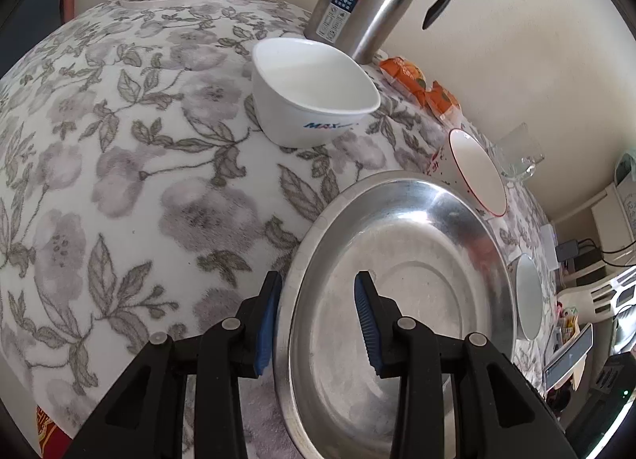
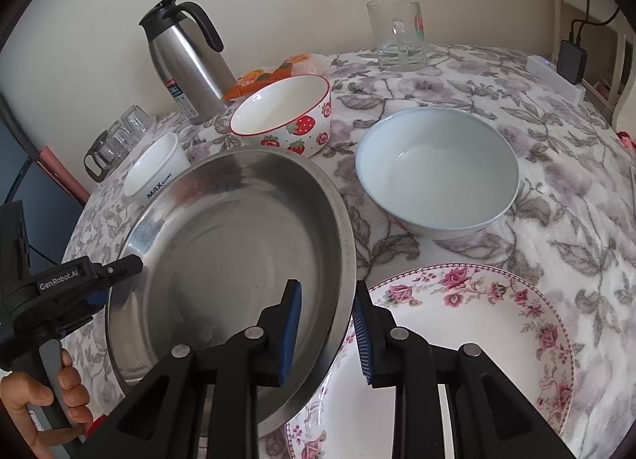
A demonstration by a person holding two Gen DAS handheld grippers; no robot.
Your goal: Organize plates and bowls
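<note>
While both tongs (image 2: 326,334) straddle steel pan (image 2: 222,244) rims — floral plate (image 2: 477,339) underlaps right edge.

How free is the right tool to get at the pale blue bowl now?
Probably not yet: the right tool is clamped on the rim of the steel basin, the left tool on the far side. Nothing stands between it and the pale blue bowl otherwise.

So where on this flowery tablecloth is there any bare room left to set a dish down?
The widest bare cloth lies left of the steel pan, in front of the white MAX bowl. Another patch lies right of the pale blue bowl, below the glass mug. It is crowded around the strawberry bowl and thermos.
</note>
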